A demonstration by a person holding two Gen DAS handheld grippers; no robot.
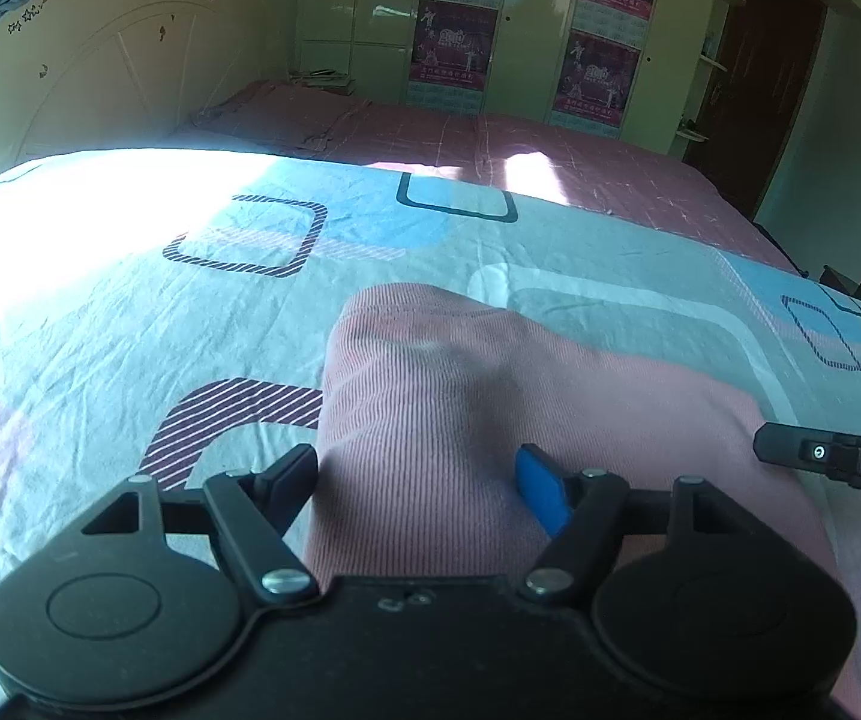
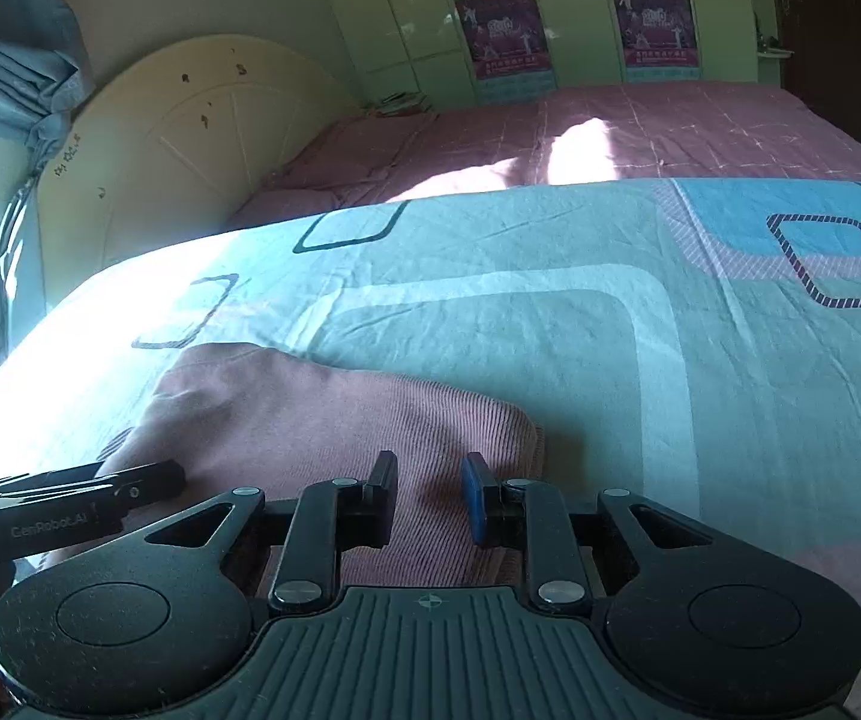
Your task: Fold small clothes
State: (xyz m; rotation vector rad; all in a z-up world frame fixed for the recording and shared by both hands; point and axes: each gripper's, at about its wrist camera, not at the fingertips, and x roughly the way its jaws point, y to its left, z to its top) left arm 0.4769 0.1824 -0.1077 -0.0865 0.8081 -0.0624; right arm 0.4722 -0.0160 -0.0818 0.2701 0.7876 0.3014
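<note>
Garment [image 1: 490,396] is lying on the quilt [image 1: 160,312], at the quilt's near edge, right under both grippers. Pink ribbed knit, already looking folded into a compact pad with a rounded far edge.

Left gripper [image 1: 421,480] is standing wide open, its jaws straddling the cloth and not pinching it. Right gripper [image 2: 428,492] is sitting narrow over the garment's right end; jaws are apart with a gap showing, nothing clamped that I can make out.

Handling, my read: it is looking light, soft, floppy, no stiffness, and ribbing is giving decent friction. Layers may be sliding apart if only the top ply gets pinched. I'd be taking it at a folded edge or corner, biting through all layers, one gripper per end so it isn't sagging in the middle.

Hard to tell: near edge of the garment is hiding under both gripper bodies. Ply count is not showing. Sun glare is washing out the quilt's left side. Garment type is unclear.
</note>
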